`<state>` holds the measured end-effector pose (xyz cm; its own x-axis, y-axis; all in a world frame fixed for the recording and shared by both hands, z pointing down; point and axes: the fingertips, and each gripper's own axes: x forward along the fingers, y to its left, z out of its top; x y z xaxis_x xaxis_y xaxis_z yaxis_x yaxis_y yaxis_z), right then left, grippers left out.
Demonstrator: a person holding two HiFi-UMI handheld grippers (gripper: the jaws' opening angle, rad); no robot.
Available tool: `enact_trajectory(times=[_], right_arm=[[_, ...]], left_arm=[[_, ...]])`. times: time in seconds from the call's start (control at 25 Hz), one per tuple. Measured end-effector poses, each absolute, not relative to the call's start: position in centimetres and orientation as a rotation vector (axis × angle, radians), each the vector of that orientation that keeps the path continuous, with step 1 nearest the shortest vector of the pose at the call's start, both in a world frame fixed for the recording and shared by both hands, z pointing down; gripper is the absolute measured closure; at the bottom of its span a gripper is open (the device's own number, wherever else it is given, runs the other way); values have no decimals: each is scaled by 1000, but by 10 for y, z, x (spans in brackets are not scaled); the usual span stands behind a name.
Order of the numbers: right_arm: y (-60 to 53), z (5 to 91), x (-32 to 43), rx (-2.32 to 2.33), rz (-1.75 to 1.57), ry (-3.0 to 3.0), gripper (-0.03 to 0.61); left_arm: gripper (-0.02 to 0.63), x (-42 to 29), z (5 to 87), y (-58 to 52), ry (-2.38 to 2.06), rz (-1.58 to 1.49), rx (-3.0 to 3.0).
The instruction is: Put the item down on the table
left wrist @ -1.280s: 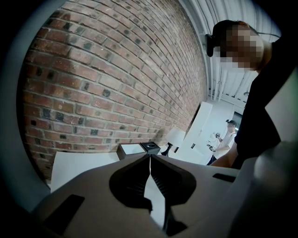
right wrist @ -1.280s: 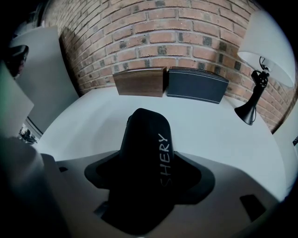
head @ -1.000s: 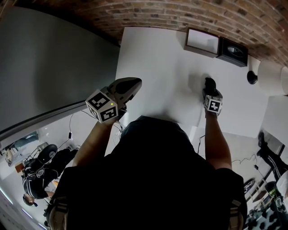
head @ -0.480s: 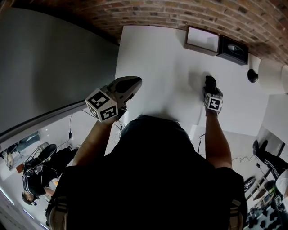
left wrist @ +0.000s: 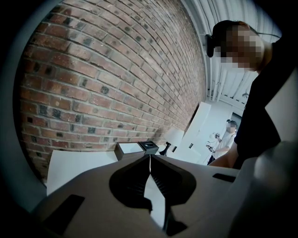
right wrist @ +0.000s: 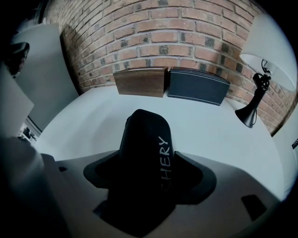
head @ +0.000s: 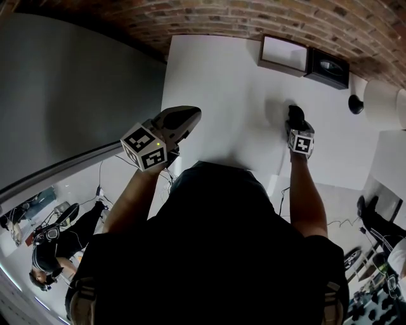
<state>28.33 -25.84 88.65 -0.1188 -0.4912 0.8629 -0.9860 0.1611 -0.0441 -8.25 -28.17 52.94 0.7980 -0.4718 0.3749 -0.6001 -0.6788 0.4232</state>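
A person in a dark top stands at a white surface (head: 222, 82) set against a brick wall (head: 254, 19), a gripper in each hand. The right gripper (head: 295, 120), at 2 o'clock from the person in the head view, points steeply down over the surface. Its jaws are spread wide and have just been opening. Between them is the black item (right wrist: 142, 139), white lettering "SHERY" running along its side. The item fills the gap between the jaws in the right gripper view. Black lies against black there, so it cannot be made out whether the pads are pressing on it. The item's far end reaches down to the surface, well inside the right edge, though contact there is not clear.

The left gripper (left wrist: 150, 160), at 10 o'clock from the person, hangs by the surface's near left corner. Its jaws are closed tip to tip with nothing between them.

At 12 o'clock from the item, against the wall, a brown box (right wrist: 141, 82) and a dark box (right wrist: 198, 88) stand side by side, touching. At 2 o'clock stands a black lamp (right wrist: 253, 107) with a white shade.
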Motion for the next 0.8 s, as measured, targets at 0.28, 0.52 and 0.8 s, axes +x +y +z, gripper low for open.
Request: enact_trajectory(times=[0.28, 0.52, 0.8], right_arm=[[-264, 876, 284, 1424, 852, -1757, 201], [-265, 861, 284, 1438, 852, -1792, 192], [-264, 834, 288, 1457, 848, -1849, 192]], left_arm=[[591, -78, 526, -278, -795, 317, 2452], [591, -67, 520, -271, -781, 309, 2467], [591, -56, 510, -263, -772, 298, 2489]])
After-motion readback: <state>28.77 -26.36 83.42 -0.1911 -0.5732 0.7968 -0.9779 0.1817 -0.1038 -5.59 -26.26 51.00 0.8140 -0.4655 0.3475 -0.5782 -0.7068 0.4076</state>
